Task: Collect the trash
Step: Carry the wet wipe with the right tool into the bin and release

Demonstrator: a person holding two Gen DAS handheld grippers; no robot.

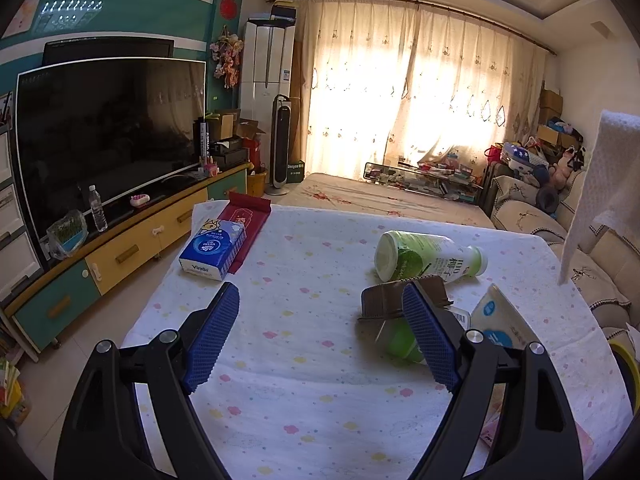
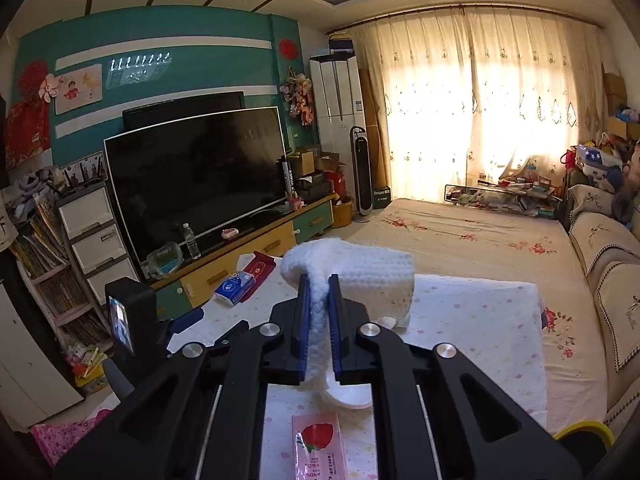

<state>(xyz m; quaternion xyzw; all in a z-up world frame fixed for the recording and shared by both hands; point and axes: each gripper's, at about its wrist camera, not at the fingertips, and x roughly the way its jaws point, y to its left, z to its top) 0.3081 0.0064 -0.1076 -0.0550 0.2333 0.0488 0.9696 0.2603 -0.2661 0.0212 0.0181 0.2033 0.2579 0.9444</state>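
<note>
My right gripper (image 2: 319, 280) is shut on a white paper towel (image 2: 360, 276) and holds it in the air above the table; the towel also hangs at the right edge of the left wrist view (image 1: 596, 188). My left gripper (image 1: 320, 300) is open and empty above the table with the flowered cloth (image 1: 300, 360). Just beyond its right finger lie a brown paper cup (image 1: 384, 300), a green and white bottle (image 1: 428, 256), a green cup (image 1: 400, 340) and a white and blue pouch (image 1: 500, 320).
A blue Vinda tissue pack (image 1: 212, 248) and a red box (image 1: 248, 216) lie at the table's far left. A pink strawberry packet (image 2: 318, 444) and a white bowl (image 2: 348, 394) lie under my right gripper. A TV cabinet (image 1: 120, 256) stands left, a sofa (image 1: 600, 272) right.
</note>
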